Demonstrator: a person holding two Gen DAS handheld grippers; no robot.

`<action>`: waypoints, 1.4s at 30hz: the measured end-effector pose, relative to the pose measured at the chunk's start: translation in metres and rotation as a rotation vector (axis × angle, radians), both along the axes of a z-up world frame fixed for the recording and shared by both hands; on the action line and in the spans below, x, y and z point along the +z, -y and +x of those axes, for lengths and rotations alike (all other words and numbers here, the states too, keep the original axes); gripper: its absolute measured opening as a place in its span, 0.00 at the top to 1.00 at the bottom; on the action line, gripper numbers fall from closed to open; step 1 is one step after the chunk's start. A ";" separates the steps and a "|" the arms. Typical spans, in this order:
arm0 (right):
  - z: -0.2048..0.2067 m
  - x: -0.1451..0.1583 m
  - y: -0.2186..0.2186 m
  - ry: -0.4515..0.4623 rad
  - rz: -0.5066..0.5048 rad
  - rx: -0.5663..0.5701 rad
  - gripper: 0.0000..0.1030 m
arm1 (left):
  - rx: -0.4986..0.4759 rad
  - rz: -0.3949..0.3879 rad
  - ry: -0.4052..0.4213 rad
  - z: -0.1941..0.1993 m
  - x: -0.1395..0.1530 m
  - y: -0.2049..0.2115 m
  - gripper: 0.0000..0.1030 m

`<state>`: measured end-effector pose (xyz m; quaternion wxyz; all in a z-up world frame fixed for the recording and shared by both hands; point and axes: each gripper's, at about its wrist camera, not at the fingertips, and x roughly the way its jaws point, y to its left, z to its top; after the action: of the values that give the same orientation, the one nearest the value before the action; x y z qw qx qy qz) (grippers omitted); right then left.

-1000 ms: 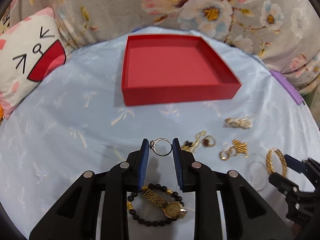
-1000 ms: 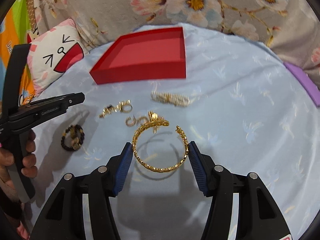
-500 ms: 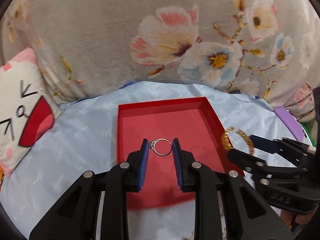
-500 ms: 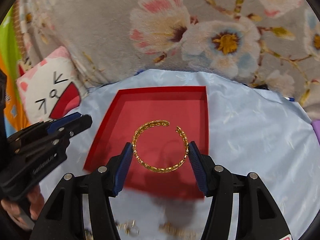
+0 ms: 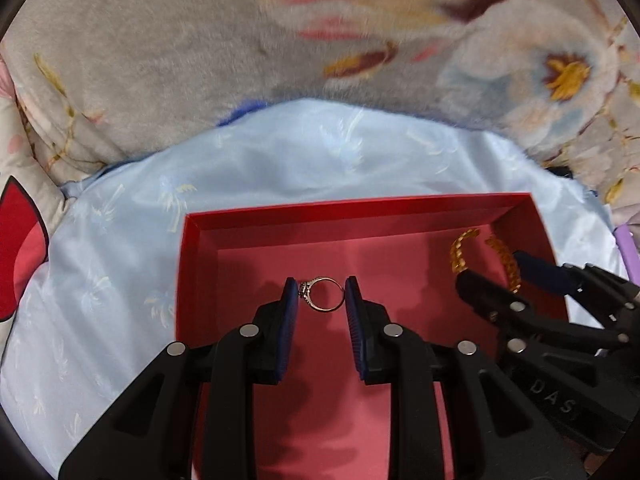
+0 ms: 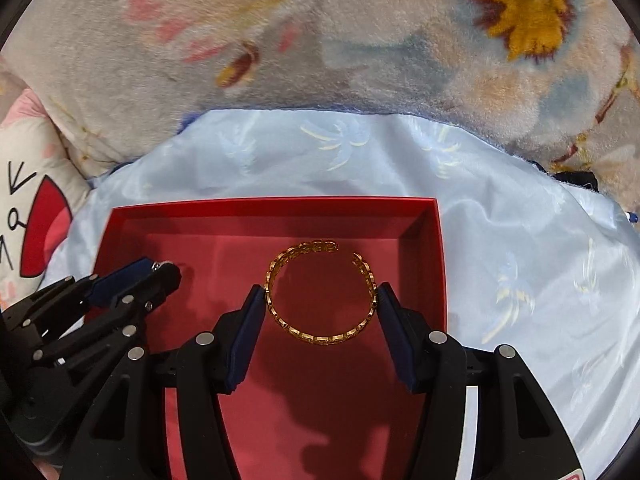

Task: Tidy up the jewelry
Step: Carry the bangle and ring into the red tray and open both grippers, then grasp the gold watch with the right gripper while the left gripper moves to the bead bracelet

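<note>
Both tongs hang above the red box: left tongs pinch the ring narrowly over its middle, right tongs grip the gold bracelet wider; the box floor lies straight below each.

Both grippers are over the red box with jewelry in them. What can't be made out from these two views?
- Near part of the red box: covered by the left gripper in the left view and the right gripper in the right.
- Stone on the ring: too small to read.
- Rest of the jewelry: outside both views.
- Blanket: blurred.
- Gold bracelet: height above the floor unclear.
</note>
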<state>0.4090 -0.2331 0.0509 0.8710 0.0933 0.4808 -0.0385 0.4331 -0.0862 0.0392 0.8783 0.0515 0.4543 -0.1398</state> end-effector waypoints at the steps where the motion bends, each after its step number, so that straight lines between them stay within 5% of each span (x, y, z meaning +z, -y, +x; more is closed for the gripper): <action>1: 0.003 -0.003 0.000 -0.002 -0.009 0.005 0.45 | -0.006 0.007 -0.003 0.002 -0.003 0.002 0.77; 5: 0.006 -0.006 -0.008 0.003 -0.076 0.025 0.44 | 0.014 0.059 0.020 0.001 -0.009 0.005 0.75; 9: 0.006 -0.007 -0.006 0.037 -0.064 0.027 0.42 | 0.046 0.089 0.053 0.001 -0.011 0.000 0.57; 17: -0.036 0.030 -0.003 0.151 -0.007 0.056 0.42 | 0.029 0.044 0.136 -0.024 0.021 -0.021 0.54; 21: -0.100 0.061 -0.006 0.226 -0.012 0.093 0.35 | 0.006 0.022 0.204 -0.073 0.049 -0.045 0.38; 28: -0.214 0.065 -0.010 0.245 -0.023 0.123 0.34 | 0.010 0.019 0.218 -0.176 0.058 -0.092 0.35; 36: -0.319 0.030 -0.026 0.202 0.011 0.104 0.34 | 0.035 -0.003 0.134 -0.274 0.018 -0.126 0.35; 42: -0.356 0.003 -0.046 0.183 0.021 0.097 0.34 | 0.055 0.016 0.081 -0.319 -0.018 -0.138 0.35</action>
<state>0.0534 -0.1867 0.0539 0.9112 0.0823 0.4034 0.0174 0.1139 0.0520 0.0215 0.8992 0.0518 0.4205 -0.1097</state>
